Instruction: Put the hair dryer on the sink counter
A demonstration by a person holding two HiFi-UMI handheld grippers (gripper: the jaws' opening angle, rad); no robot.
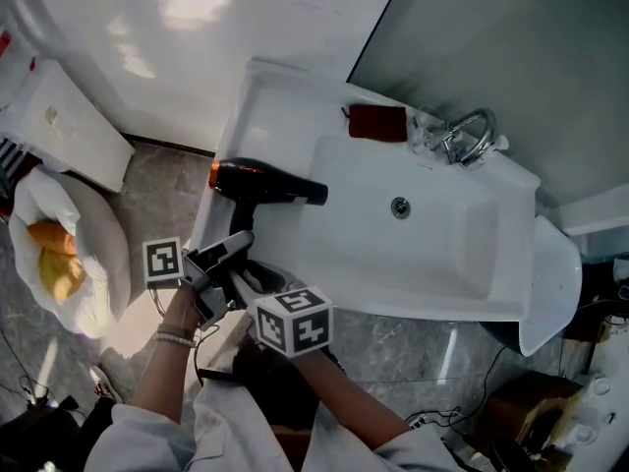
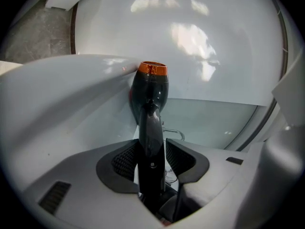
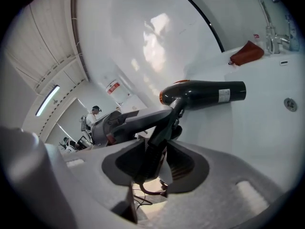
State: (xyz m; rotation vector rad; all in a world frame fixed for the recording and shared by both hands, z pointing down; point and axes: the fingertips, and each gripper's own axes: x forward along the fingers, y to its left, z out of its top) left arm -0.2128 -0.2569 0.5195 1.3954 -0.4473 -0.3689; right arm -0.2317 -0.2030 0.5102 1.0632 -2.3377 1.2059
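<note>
Dryer (image 1: 267, 185) over counter (image 1: 270, 106), handle toward both grippers.
Left gripper (image 2: 152, 149) pinches the handle; right gripper (image 3: 156, 146) jaws spread around it, nearer its end.

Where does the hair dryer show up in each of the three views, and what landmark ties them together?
Head view: hair dryer left of centre, over the left end of the sink.
Left gripper view: hair dryer at centre, handle toward the camera.
Right gripper view: hair dryer right of centre, nozzle pointing right.
Shared landmark: the faucet.
</note>
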